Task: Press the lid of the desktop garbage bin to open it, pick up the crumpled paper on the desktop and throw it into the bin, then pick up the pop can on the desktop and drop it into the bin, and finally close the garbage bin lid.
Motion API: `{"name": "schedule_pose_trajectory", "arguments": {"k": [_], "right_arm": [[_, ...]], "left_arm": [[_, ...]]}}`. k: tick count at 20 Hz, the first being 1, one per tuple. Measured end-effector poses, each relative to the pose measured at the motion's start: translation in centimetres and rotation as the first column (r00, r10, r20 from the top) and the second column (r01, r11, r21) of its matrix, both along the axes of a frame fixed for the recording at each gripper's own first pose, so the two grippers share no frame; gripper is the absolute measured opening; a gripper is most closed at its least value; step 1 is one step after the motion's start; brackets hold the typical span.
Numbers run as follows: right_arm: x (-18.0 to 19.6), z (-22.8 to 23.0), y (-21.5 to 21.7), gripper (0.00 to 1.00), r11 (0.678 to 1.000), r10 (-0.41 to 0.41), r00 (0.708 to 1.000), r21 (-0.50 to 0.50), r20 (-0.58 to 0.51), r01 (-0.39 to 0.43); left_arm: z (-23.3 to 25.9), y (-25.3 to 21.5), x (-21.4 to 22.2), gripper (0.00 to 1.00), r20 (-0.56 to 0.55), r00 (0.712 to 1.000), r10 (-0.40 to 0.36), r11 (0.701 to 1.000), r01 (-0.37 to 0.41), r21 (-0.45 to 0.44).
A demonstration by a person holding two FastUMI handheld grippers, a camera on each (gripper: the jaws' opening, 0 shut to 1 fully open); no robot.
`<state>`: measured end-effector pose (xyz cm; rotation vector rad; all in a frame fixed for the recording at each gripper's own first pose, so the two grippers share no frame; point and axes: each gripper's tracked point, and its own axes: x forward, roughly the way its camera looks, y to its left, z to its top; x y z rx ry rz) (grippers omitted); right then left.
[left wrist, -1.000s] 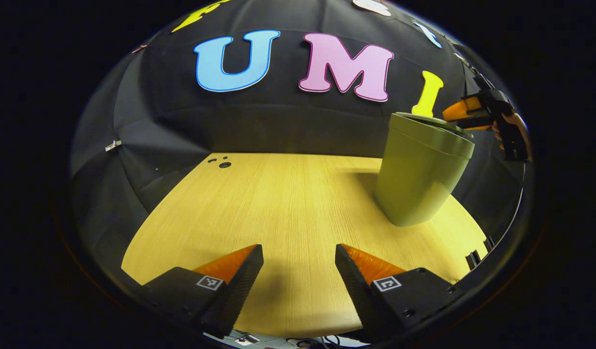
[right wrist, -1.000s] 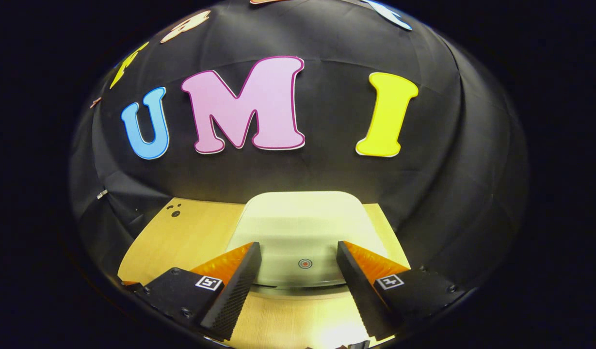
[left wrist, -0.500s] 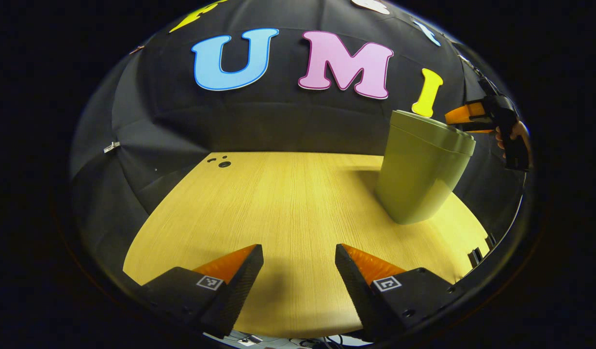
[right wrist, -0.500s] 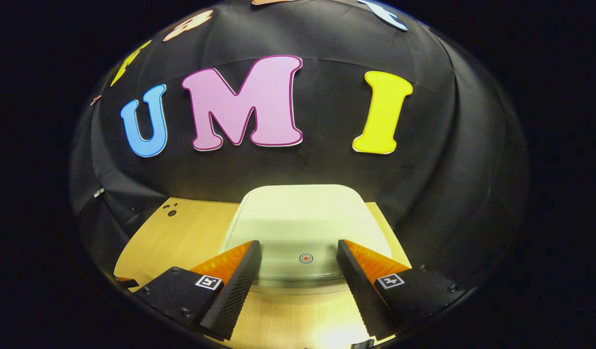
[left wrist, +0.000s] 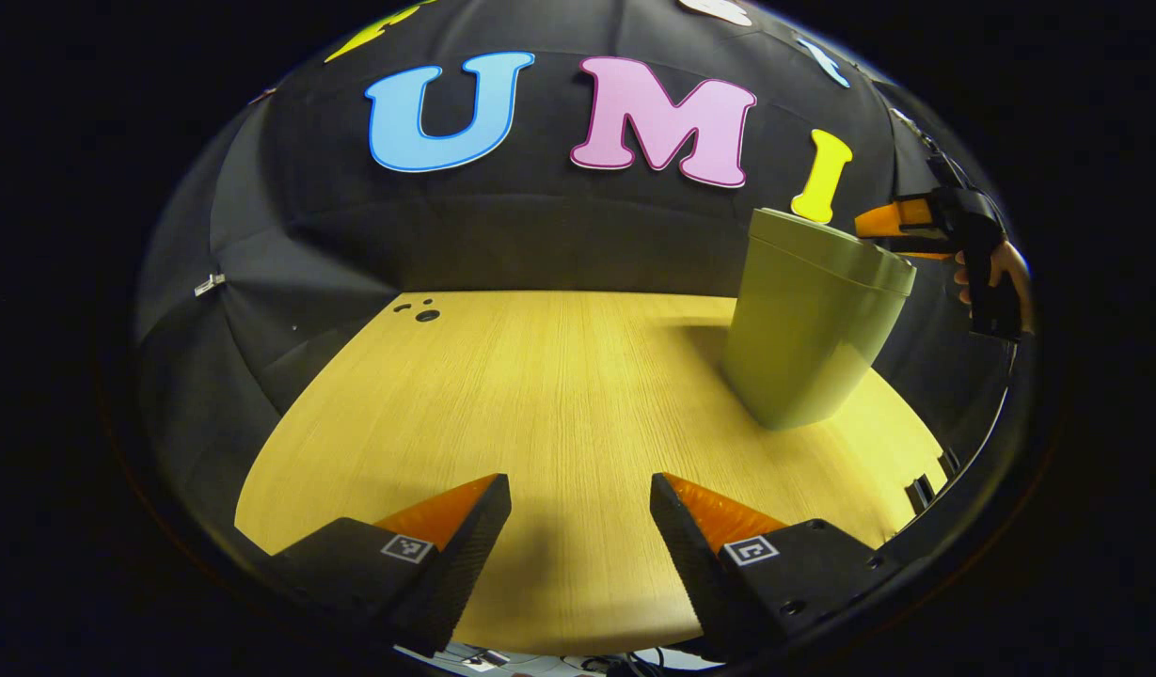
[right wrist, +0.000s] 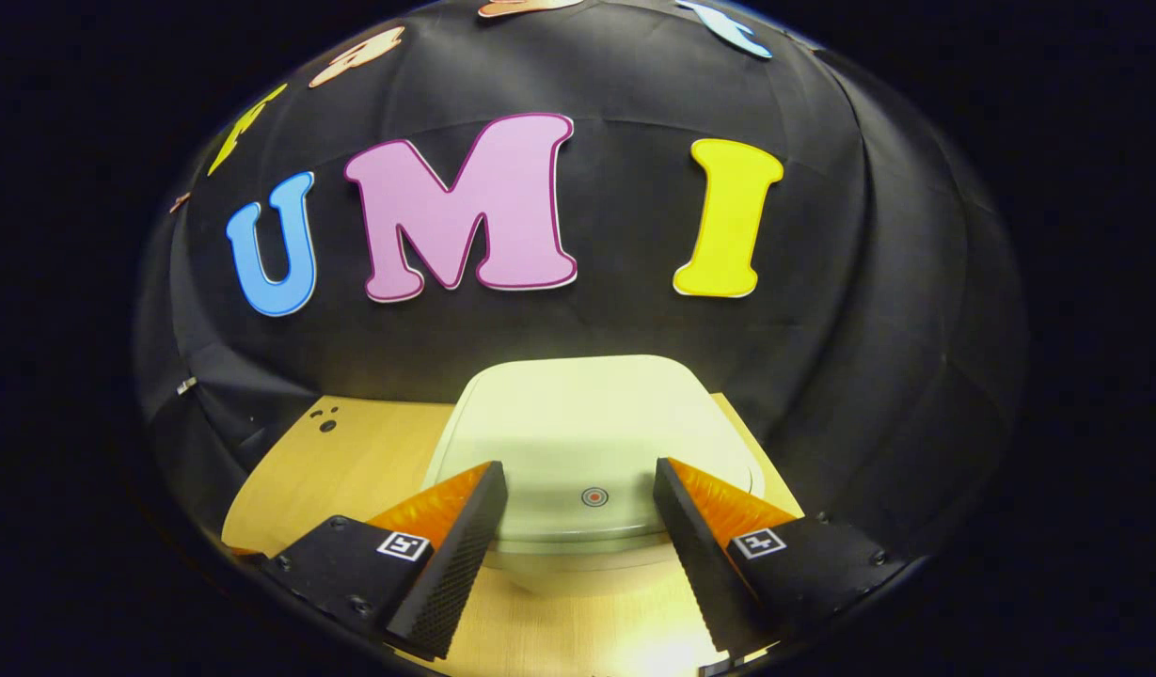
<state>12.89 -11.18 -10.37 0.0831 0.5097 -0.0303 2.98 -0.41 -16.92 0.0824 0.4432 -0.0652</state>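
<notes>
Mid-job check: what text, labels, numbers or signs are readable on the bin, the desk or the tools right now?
No readable words or numbers.
Bin lid: no text, only a small red ring mark near its front edge.
Bin wall: plain, no label seen.
Left tool: a square coded tag on each finger, a pattern, not text.
Right tool: the same kind of tags, no text.

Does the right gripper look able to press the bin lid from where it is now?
Probably yes: the right gripper hangs open just above the closed lid, with nothing between them.
</notes>
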Motion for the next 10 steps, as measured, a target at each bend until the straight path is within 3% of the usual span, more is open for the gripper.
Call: {"name": "schedule_pose_trajectory", "arguments": {"k": [6,10], "right_arm": [[-0.2,1.0,-0.1,0.99,0.999,-0.004,0.999,-0.044,0.052,0.006],[-0.8,4.0,0.6,0.99,0.999,-0.012,0.989,-0.032,0.146,0.017]], "left_arm": [[1.7,0.4,0.5,0.96,0.031,1.000,0.005,1.000,-0.004,-0.016],[3.4,0.8,0.8,0.96,0.067,0.998,0.007,1.000,-0.006,-0.022]]}}
